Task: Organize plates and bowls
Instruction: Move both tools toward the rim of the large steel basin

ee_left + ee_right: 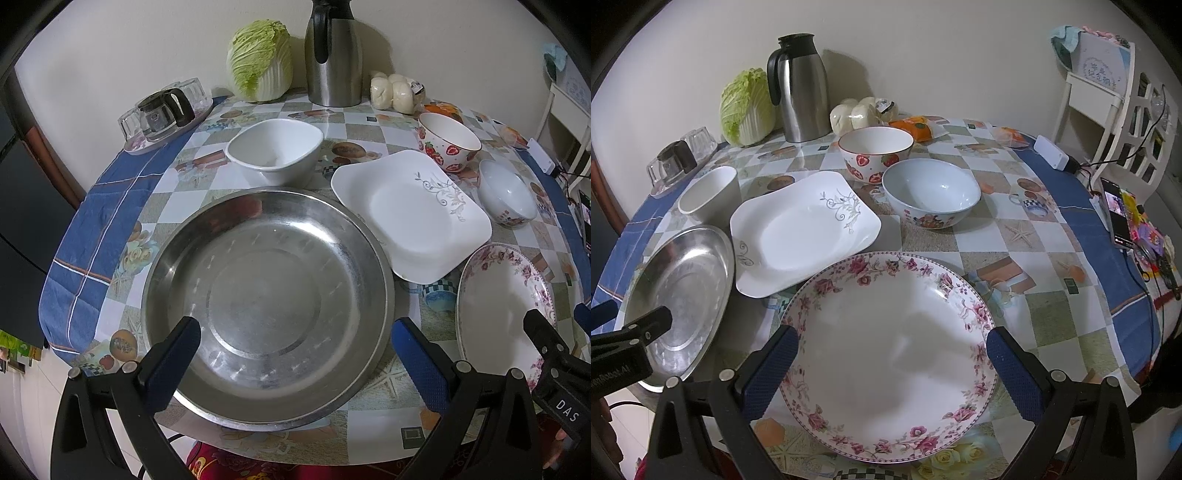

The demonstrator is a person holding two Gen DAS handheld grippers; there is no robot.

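Note:
A large steel plate (266,306) lies at the table's near edge, and my left gripper (295,365) hovers open over its near half, touching nothing. To its right lies a round floral plate (890,354), with my right gripper (892,369) open above its near part. Between and behind them rests a square white plate (413,218). Farther back stand a square white bowl (275,149), a strawberry bowl (875,153) and a pale blue bowl (931,194). In the left wrist view the right gripper's finger (543,332) shows over the floral plate (502,306).
At the back stand a cabbage (260,61), a steel jug (332,55), bagged buns (393,92) and a tray with glasses and a small pot (162,114). A phone (1117,210), cables and a white box (1051,151) lie at the right edge. A white chair (1108,96) stands beyond.

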